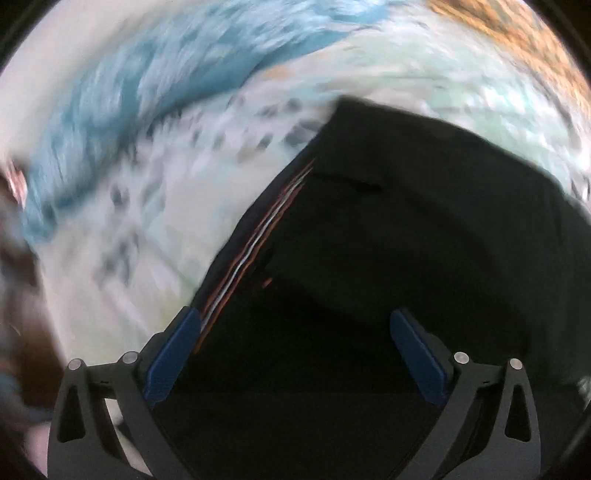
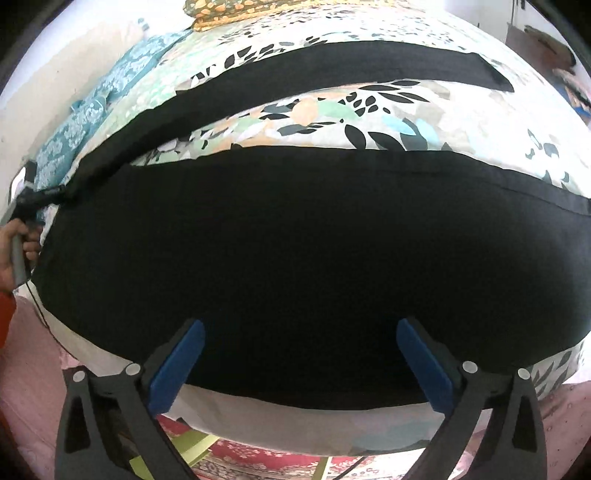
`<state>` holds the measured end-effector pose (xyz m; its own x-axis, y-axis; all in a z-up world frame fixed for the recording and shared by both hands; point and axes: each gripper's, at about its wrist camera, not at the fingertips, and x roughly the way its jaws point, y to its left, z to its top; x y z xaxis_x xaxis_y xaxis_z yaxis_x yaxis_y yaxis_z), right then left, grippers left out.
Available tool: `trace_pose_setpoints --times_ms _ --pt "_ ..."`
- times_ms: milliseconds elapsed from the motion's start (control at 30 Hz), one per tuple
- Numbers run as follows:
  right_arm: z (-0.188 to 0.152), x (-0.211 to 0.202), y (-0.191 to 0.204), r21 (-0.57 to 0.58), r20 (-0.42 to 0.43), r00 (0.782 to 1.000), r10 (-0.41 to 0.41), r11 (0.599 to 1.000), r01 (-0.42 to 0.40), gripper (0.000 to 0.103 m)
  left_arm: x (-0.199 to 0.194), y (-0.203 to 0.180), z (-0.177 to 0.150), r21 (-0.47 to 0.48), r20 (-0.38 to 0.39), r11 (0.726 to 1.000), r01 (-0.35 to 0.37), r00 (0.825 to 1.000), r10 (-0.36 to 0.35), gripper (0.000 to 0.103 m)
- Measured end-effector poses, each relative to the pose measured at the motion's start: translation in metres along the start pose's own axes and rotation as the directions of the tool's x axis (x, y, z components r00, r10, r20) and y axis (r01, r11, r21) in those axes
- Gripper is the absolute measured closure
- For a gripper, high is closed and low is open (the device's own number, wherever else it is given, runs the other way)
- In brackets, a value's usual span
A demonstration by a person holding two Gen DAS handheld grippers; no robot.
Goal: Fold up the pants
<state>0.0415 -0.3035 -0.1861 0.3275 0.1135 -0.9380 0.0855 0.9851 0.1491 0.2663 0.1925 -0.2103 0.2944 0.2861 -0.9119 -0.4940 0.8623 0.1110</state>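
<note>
The black pants lie spread on a bed with a leaf-print sheet. One leg stretches across the far side, the other lies near the front edge. My right gripper is open, its blue pads over the near leg. In the blurred left wrist view the pants show a red and white side stripe. My left gripper is open over the dark cloth; it also shows in the right wrist view at the pants' left end, held by a hand.
A teal patterned cloth lies along the bed's left side by a white wall. An orange patterned pillow sits at the far end. Below the bed's front edge are a red floral rug and pink floor.
</note>
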Motion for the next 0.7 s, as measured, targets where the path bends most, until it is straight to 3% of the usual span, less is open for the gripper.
trace_pose_setpoints --times_ms 33,100,233,400,467,533,633,700 --pt "0.0 0.001 0.001 -0.006 -0.005 1.0 -0.009 1.0 0.009 0.0 0.001 0.014 -0.004 -0.059 -0.01 0.998 0.038 0.999 -0.039 0.0" --pt "-0.001 0.003 0.004 -0.02 -0.013 0.999 -0.03 0.999 0.03 0.0 0.0 0.027 -0.01 -0.067 -0.052 0.997 -0.029 0.998 0.026 0.0" --pt "-0.001 0.008 0.011 -0.051 -0.019 0.997 -0.08 0.996 0.079 0.0 -0.035 0.03 -0.014 -0.053 0.037 0.998 -0.022 0.999 0.024 0.002" --pt "-0.002 0.007 0.011 -0.067 -0.008 0.997 -0.082 0.994 0.081 0.0 -0.066 -0.025 0.004 0.046 0.09 0.992 0.113 0.989 -0.117 0.001" --pt "-0.001 0.003 0.007 -0.049 0.002 0.998 -0.058 0.997 0.058 0.0 -0.067 -0.058 0.009 0.12 0.097 0.984 0.13 0.985 -0.142 0.001" --pt "0.0 -0.005 -0.001 -0.01 0.021 1.0 -0.023 1.0 0.023 0.0 -0.055 -0.089 0.011 0.195 0.098 0.977 0.086 0.989 -0.107 0.001" --pt "0.006 -0.021 -0.017 0.055 0.057 0.998 0.009 0.998 -0.012 0.0 -0.025 -0.098 0.01 0.17 0.063 0.985 -0.024 0.998 0.013 0.001" --pt "0.019 -0.038 -0.038 0.093 0.12 0.993 0.01 0.995 -0.021 0.0 -0.005 -0.08 0.004 0.091 0.025 0.995 0.034 0.999 -0.036 0.0"
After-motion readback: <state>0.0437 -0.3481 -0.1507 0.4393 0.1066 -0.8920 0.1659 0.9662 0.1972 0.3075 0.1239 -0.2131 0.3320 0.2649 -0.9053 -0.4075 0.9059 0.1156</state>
